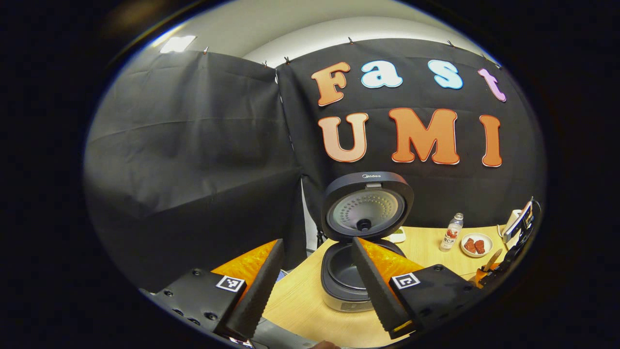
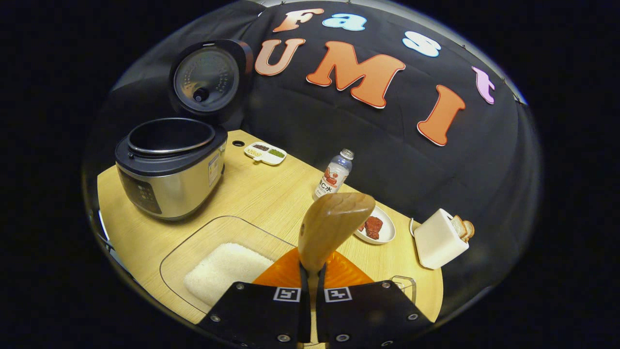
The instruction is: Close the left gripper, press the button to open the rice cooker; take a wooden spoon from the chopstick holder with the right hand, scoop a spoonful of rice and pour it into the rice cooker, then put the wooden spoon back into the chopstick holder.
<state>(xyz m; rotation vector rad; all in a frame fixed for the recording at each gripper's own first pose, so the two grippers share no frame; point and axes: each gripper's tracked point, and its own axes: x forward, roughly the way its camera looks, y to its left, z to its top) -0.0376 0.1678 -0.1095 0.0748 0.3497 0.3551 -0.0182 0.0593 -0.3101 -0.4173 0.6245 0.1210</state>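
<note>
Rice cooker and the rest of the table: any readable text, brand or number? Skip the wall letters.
"Midea": top edge of the open cooker lid, left gripper view.
Bottle label: blurred, unreadable.
Sticker on the cooker side: too small to read.
Front panel: too small to read.
Square markers: patterns, no letters.

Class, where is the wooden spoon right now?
In the right gripper view, the wooden spoon stands upright, clamped in the right gripper, above the rice tray and near the meat plate.
</note>
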